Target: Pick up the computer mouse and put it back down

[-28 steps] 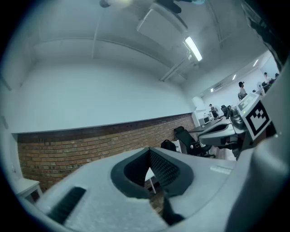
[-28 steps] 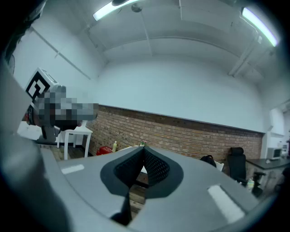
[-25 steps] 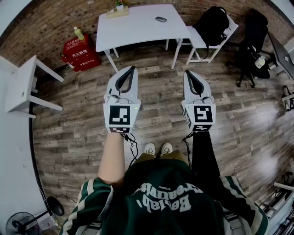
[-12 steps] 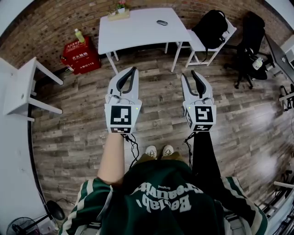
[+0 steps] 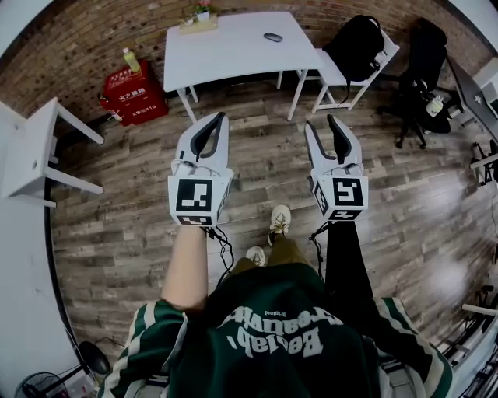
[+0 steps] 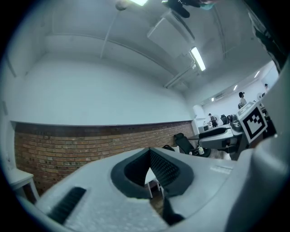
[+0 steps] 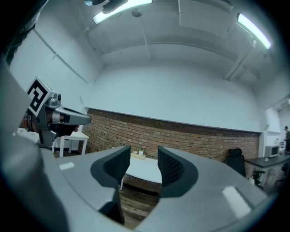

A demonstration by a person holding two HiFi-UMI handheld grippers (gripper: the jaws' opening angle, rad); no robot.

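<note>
far left: small white side table [image 5: 31,151] stands at the room's left edge
next over, at the foot of the brick wall [image 5: 78,47]: red crate [image 5: 134,95], with a yellow-green bottle [image 5: 131,59] on it or just behind it, can't tell which
left gripper [image 5: 222,116]: I'm holding it level over the wood floor [image 5: 124,225], pointed toward the white table [image 5: 233,58]. jaws pressed together, tips meeting, nothing between them. its marker cube [image 5: 194,198] faces up at me
white table: ahead of both grippers, back edge along the brick wall. small potted plant [image 5: 204,8] on a tray [image 5: 194,25] at the back edge. computer mouse [image 5: 273,36] lies flat on the tabletop, right of the plant, toward the table's right end, well apart from both grippers
shoes [image 5: 278,220]: on the floor under and between the two grippers, one foot ahead of the other
right gripper [image 5: 321,122]: level too, beside the left one, pointed the same way. jaws have just been opening and now stand spread with a clear gap, nothing in it. through the gap its own camera sees the white table and the brick wall beyond
right of the table: white chair [image 5: 333,68] with a black backpack [image 5: 354,43] on the seat
far right: black office chair [image 5: 424,62], something small and pale on it, too small to tell what
</note>
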